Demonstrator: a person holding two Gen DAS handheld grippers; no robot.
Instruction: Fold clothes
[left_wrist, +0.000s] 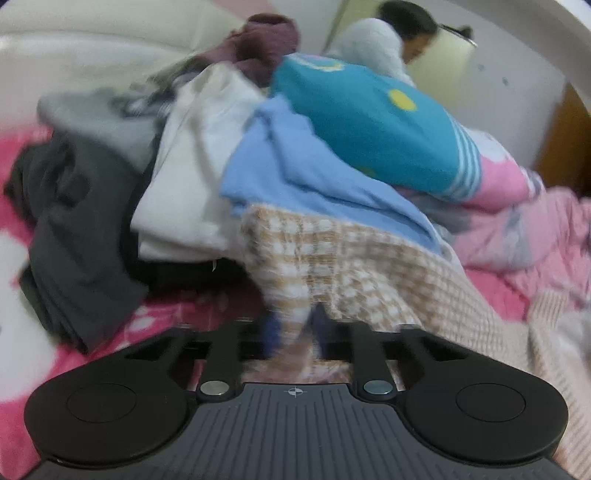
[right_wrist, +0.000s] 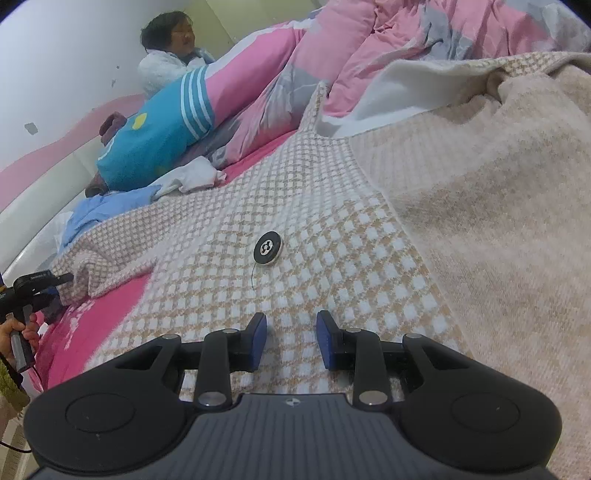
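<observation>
A beige and white checked coat with a black button lies spread on the pink bed. My right gripper is open just above the coat, below the button, and holds nothing. My left gripper is shut on an edge of the same coat and lifts it; the view is blurred by motion. In the right wrist view the left gripper shows at the far left, pinching the coat's corner.
A pile of clothes sits behind the coat: dark grey, white, light blue. A blue pillow and a pink quilt lie on the bed. A person sits by the wall.
</observation>
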